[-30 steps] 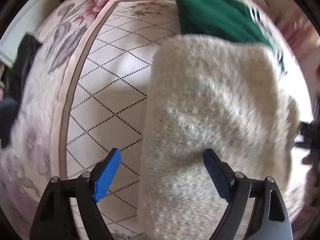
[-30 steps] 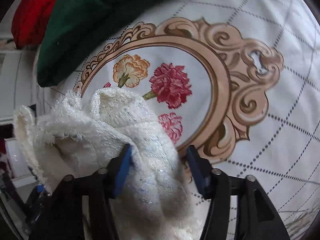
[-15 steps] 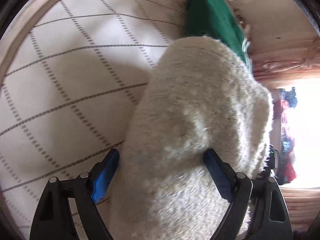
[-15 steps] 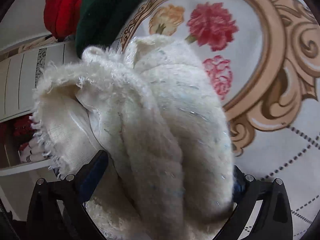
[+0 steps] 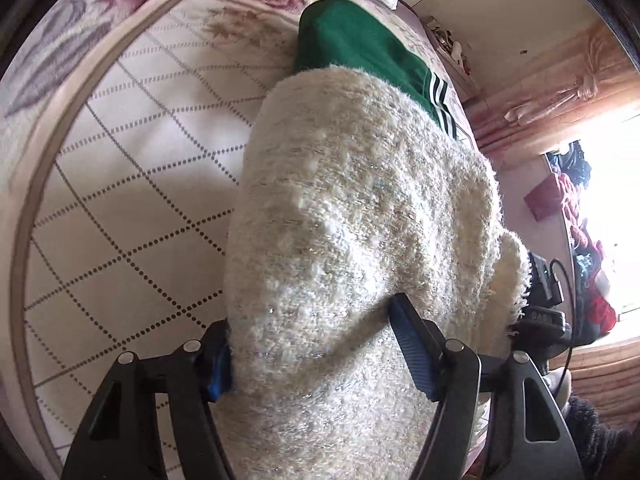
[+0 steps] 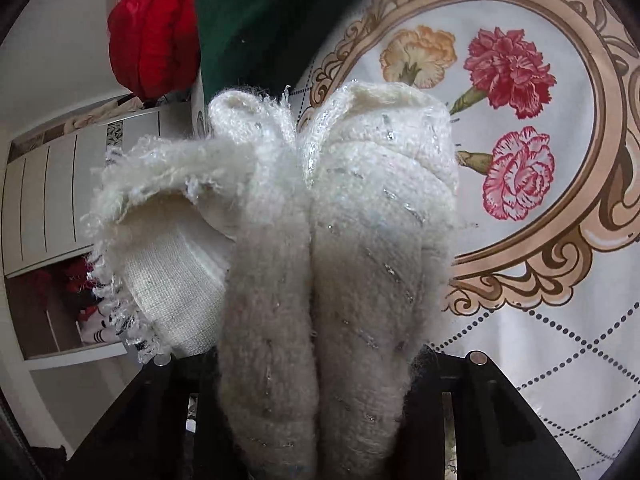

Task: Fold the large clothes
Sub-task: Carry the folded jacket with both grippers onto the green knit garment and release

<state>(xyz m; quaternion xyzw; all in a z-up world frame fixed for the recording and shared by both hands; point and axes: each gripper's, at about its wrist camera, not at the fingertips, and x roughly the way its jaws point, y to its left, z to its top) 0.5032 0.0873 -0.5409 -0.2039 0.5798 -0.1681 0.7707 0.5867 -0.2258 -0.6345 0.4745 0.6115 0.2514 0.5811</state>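
Cream fuzzy sweater [image 5: 352, 240] bunched between both grippers' closing jaws, pads pressing fabric.

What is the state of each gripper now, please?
Left gripper: jaws closing, pressing on the fluffy cream sweater.
Right gripper: jaws closing, squeezing the sweater's bunched folds.

A bed [image 5: 132, 208] is carrying everything, covered by a cream bedspread [image 6: 560, 360] with a dotted diamond grid, a tan scrolled oval frame and printed carnations at the upper right of the right wrist view. A green garment [image 5: 352, 48] is lying on it at top centre, and a fuzzy white sweater [image 5: 352, 240] is lying just below, overlapping its near edge.
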